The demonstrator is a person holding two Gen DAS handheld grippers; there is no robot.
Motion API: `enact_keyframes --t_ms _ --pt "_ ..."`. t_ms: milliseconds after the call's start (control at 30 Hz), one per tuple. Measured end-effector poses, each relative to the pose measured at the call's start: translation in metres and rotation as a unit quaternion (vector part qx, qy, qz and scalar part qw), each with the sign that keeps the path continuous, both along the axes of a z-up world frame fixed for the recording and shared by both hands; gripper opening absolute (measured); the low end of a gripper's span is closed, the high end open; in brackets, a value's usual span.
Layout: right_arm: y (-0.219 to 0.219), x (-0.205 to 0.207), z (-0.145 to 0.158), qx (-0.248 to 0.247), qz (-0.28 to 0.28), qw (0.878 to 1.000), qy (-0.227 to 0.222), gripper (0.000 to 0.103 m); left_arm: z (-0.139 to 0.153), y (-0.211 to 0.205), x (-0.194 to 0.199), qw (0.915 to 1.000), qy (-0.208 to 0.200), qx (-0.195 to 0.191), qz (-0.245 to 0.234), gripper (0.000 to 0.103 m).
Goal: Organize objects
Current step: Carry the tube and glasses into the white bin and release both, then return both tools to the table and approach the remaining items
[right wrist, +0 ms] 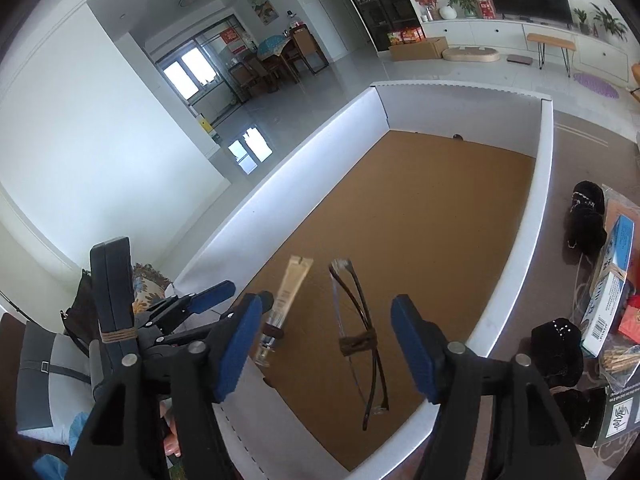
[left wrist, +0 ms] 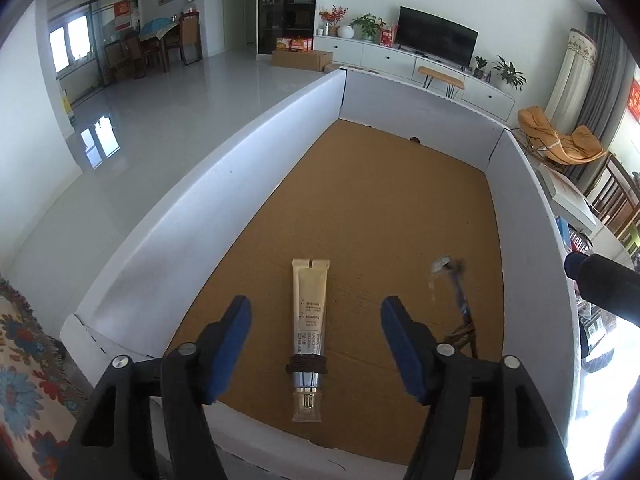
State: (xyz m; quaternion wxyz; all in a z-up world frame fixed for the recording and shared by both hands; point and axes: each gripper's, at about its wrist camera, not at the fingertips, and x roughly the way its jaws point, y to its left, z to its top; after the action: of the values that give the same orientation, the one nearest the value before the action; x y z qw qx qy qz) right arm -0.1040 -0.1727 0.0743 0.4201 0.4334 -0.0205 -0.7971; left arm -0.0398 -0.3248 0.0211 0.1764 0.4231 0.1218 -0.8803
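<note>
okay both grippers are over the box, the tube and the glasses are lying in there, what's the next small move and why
Probably draw the right gripper back toward the pile beside the box for another item. Both it and the left gripper are open and empty, the tube and glasses lie on the cardboard floor, and the blue-and-white carton sits outside.

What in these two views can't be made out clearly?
- Glasses, left wrist view: motion-blurred, and the right finger covers their near end.
- Print on the tube: too small to read in the left wrist view, blurred in the right.
- Small dark thing at the box's far wall: too small to identify.
- Black items beside the box, right wrist view: partly cut off by the gripper, unidentifiable.
</note>
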Motion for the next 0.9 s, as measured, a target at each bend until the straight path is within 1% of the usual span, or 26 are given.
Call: enact_keyframes --t_ms 67,100,133,200,300,367,433,467,500,567,600,667,700,733,800,867,900 --pt "0.021 0.003 0.001 0.003 -0.011 1.0 0.02 0.072 0.006 0.002 0.009 0.9998 0.02 0.001 0.001 0.07" --pt "0.034 0.005 0.001 0.005 -0.02 0.999 0.032 0.076 0.01 0.006 0.013 0.9996 0.029 0.002 -0.003 0.07" --pt "0.05 0.007 0.0 0.011 -0.033 0.998 0.046 0.083 0.014 0.013 0.018 0.9992 0.039 0.001 -0.009 0.07" --pt "0.084 0.013 -0.005 0.031 -0.066 0.994 0.076 0.089 0.024 0.031 0.027 0.9978 0.06 -0.003 -0.028 0.07" --pt "0.141 0.023 -0.021 0.073 -0.108 0.986 0.103 0.09 0.043 0.073 0.041 0.9925 0.096 0.008 -0.075 0.072" --pt "0.179 0.029 -0.038 0.103 -0.135 0.98 0.105 0.09 0.053 0.11 0.047 0.9858 0.113 0.022 -0.122 0.075" --pt "0.221 0.032 -0.054 0.133 -0.164 0.972 0.106 0.09 0.06 0.152 0.056 0.9757 0.127 0.032 -0.175 0.077" --pt "0.239 0.032 -0.062 0.149 -0.178 0.967 0.108 0.09 0.061 0.174 0.058 0.9701 0.133 0.039 -0.2 0.082" --pt "0.255 0.034 -0.071 0.167 -0.192 0.961 0.108 0.09 0.059 0.195 0.061 0.9646 0.135 0.049 -0.222 0.093" --pt "0.286 0.038 -0.084 0.196 -0.216 0.951 0.103 0.09 0.045 0.237 0.062 0.9549 0.124 0.073 -0.26 0.103" --pt "0.299 0.037 -0.092 0.204 -0.224 0.948 0.099 0.09 0.033 0.256 0.06 0.9525 0.109 0.08 -0.273 0.103" --pt "0.313 0.037 -0.108 0.215 -0.236 0.944 0.089 0.09 0.002 0.285 0.05 0.9518 0.062 0.082 -0.289 0.103" --pt "0.318 0.037 -0.111 0.218 -0.239 0.943 0.081 0.09 -0.014 0.295 0.044 0.9525 0.042 0.078 -0.291 0.103" --pt "0.321 0.034 -0.113 0.208 -0.24 0.945 0.075 0.09 -0.03 0.303 0.04 0.9547 0.022 0.069 -0.289 0.103" --pt "0.32 0.032 -0.11 0.204 -0.247 0.944 0.082 0.09 -0.055 0.305 0.03 0.9604 -0.008 0.048 -0.274 0.103" --pt "0.317 0.027 -0.114 0.217 -0.246 0.942 0.07 0.092 -0.069 0.302 0.022 0.9655 -0.026 0.028 -0.258 0.103" --pt "0.318 0.024 -0.115 0.217 -0.249 0.941 0.068 0.097 -0.073 0.3 0.018 0.9678 -0.031 0.018 -0.249 0.103"
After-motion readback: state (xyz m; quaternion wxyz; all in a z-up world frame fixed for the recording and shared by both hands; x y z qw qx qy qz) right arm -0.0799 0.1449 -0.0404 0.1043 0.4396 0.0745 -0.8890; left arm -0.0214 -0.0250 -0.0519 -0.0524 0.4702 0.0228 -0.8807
